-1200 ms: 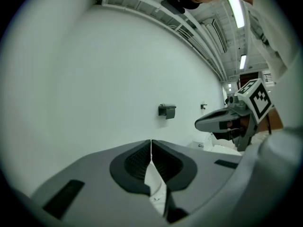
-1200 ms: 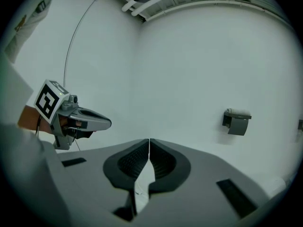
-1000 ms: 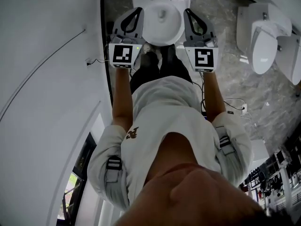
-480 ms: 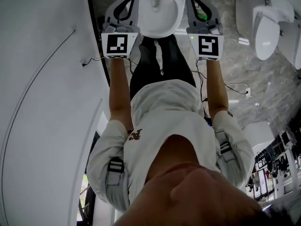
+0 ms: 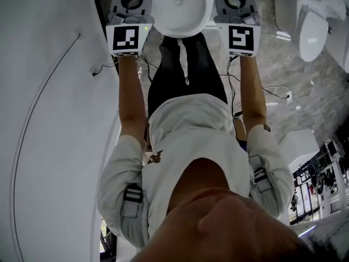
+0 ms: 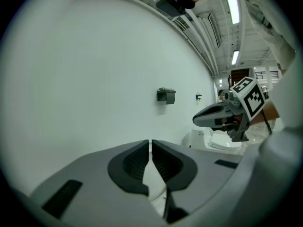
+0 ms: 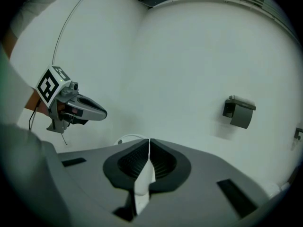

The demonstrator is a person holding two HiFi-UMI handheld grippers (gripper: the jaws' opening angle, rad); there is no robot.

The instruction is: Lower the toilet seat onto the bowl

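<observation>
While the person stands over it, the toilet bowl (image 5: 182, 10) sits at the top centre of the head view, a white oval partly cut by the frame's upper edge. From this steep angle it cannot be told whether its seat lies on the rim or is raised. The left gripper (image 6: 150, 144) flanks the bowl at the upper left and the right gripper (image 7: 149, 143) at the upper right, each just beside the rim. Their marker cubes (image 5: 128, 39) face the camera. Both pairs of jaws are pressed together with nothing between the pads – only pale background shows through the narrow slit in each gripper view. A dark paper holder (image 7: 239, 111) hangs on the white wall (image 7: 189, 56) at the right of the right gripper view. Grey marbled floor (image 5: 283, 75) spreads to the right of the bowl, where another white fixture (image 5: 311, 29) stands well apart in the upper right corner.
</observation>
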